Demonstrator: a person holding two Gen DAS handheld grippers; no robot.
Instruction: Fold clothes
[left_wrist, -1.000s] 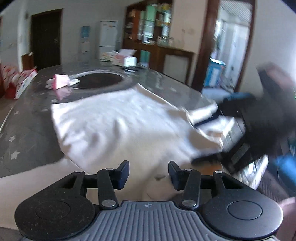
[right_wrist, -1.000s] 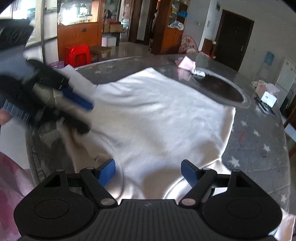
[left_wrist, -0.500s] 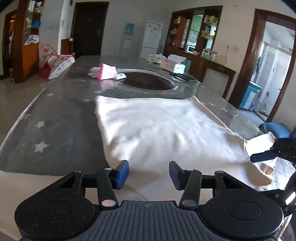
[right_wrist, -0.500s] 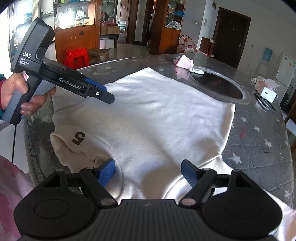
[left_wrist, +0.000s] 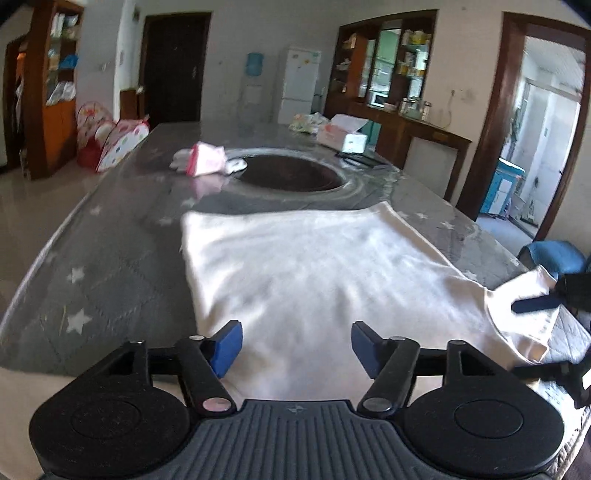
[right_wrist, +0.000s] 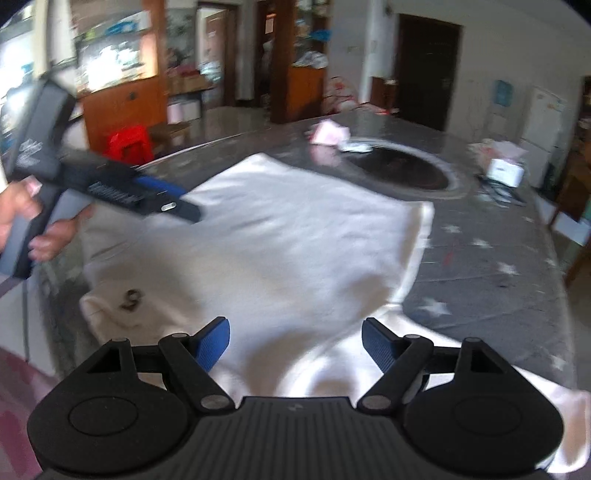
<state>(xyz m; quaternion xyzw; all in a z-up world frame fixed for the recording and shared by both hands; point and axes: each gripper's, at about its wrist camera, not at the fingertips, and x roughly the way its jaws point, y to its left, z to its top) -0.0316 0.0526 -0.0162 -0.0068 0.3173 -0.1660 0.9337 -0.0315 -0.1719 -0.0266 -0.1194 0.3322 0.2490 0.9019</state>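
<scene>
Lying flat beyond the white shirt (left_wrist: 314, 273): pink cloth (left_wrist: 207, 159), tissue box (left_wrist: 345, 137).

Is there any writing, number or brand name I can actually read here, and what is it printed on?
Nothing reads clearly in these blurred pictures.
Dark mark on the white garment's sleeve: a printed figure, too smeared to read.
White lettering on the left hand-held gripper's handle and arm: blurred, unreadable.
Print on the white tissue box: too small to read.
Small emblems on both gripper bodies: logos only, no words.
</scene>
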